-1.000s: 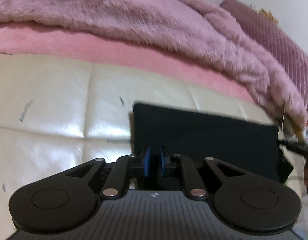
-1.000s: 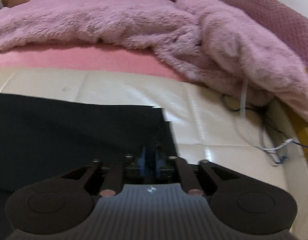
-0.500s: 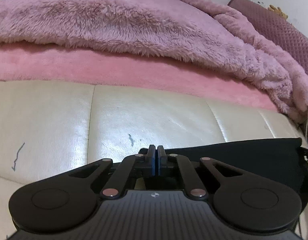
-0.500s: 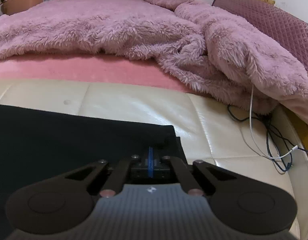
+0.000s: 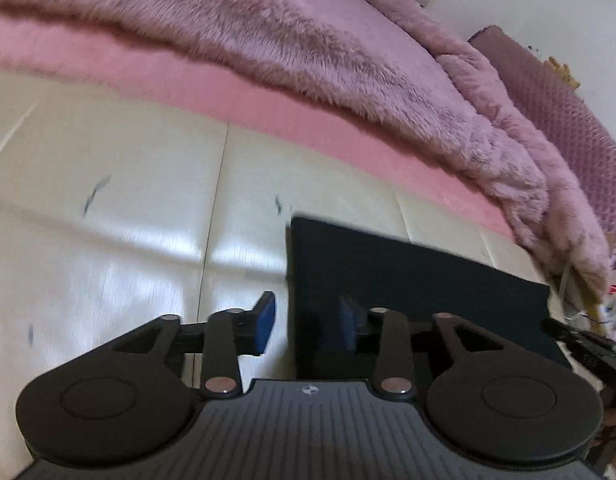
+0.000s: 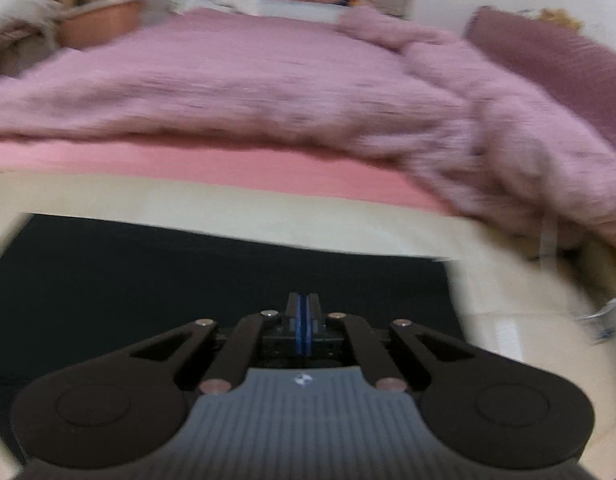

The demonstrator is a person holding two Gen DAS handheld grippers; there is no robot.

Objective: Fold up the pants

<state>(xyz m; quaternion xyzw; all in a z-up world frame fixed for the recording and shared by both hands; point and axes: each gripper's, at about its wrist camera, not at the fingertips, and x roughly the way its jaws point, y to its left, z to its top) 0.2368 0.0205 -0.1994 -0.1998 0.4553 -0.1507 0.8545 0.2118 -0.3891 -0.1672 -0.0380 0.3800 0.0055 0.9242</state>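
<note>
Left gripper (image 5: 308, 326) jaws wide apart over black pants (image 5: 408, 276) edge; right gripper (image 6: 303, 320) pads pressed together, grasp unclear

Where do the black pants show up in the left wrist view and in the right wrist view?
Left wrist view: the black pants fill the lower right, their left edge between the open fingers of the left gripper.
Right wrist view: the pants span lower left to centre, around the shut right gripper.
Shared landmark: the fluffy pink blanket behind them.
</note>
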